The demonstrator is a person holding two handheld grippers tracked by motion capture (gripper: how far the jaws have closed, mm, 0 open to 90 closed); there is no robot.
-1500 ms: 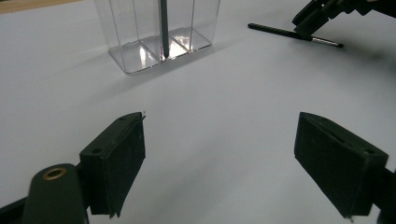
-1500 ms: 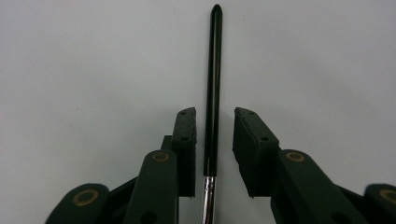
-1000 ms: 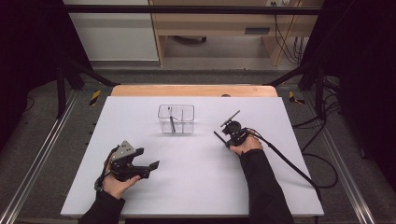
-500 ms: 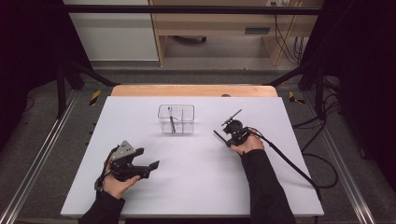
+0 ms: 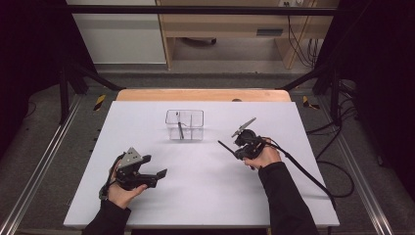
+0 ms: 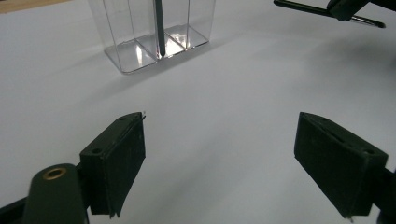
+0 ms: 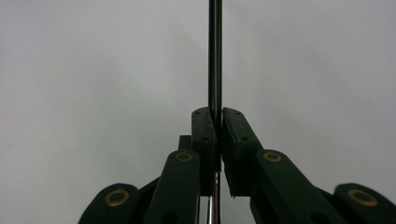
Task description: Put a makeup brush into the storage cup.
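A: Where is there room to move?
B: Bare white table (image 5: 205, 196) lies between the grippers; the clear bin (image 5: 184, 125) stands near its far edge.
A: And the rod?
B: The thin dark rod (image 5: 226, 147), clamped in the right gripper (image 7: 218, 122), hangs above the table. The left gripper (image 6: 219, 158) rests wide open, holding nothing. Dark floor surrounds.

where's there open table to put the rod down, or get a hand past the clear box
Bare white table lies between the left gripper and right gripper, which pinches the rod. The strips left and right of the box are free too. The tightest spot is between box and rod tip.
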